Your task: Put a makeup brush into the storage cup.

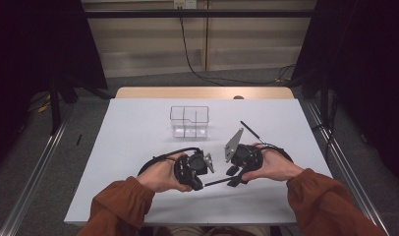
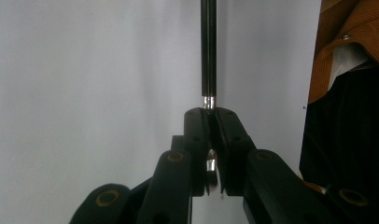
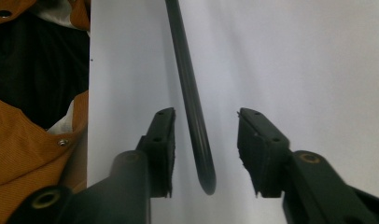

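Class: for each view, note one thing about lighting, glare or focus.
High view: dark surroundings, evenly lit white table, soft shadows under the hands. Left gripper view: glint on the pen's metal band, sleeve blurred. Right gripper view: pen soft and close, fingers in shade.

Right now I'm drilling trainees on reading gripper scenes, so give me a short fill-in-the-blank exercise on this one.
1. The left gripper is shut on the ____ end of the black pen.
2. The right gripper has its jaws ____, with the pen's other end between them, untouched.
3. Beyond both hands, a clear ____ organizer stands on the white table.

Missing words: metal-tipped; open; plastic
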Motion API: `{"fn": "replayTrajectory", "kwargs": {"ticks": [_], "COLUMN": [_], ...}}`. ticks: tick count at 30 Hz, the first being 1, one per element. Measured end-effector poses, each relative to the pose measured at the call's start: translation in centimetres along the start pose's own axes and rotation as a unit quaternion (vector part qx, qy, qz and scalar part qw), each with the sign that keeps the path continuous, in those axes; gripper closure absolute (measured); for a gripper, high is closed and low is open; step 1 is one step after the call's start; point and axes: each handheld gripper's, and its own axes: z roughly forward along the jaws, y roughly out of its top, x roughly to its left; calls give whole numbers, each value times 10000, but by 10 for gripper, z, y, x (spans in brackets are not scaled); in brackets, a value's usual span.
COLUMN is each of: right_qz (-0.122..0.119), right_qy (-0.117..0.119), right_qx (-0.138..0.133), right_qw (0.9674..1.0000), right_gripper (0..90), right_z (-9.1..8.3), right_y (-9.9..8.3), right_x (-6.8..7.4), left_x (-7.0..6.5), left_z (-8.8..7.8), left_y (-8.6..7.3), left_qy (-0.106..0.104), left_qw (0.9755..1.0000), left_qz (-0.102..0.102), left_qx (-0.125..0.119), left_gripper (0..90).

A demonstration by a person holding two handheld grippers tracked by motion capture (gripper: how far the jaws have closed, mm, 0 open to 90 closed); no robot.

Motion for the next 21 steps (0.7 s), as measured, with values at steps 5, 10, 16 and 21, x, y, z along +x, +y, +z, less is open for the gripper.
{"fn": "replayTrajectory", "kwargs": {"ticks": [5,10,16,21], "right_qz": [-24,-43,-62,-4], "right_qy": [32,21,84,143], "right_qx": [84,84,122,107], "right_qw": [10000,10000,9999,9998], "right_gripper": [690,748,798,808], "right_z": [3,6,9,10], "right_y": [1,2,2,0], "right_x": [0,0,-2,-4], "left_x": [0,1,3,3], "left_z": [4,6,6,7], "left_y": [1,2,1,0], "left_qy": [-55,-41,-51,5], "left_qw": [10000,10000,10000,9999], "left_qz": [15,-9,-8,96], "left_qx": [57,8,43,-38], "left_gripper": [838,838,838,836]}}
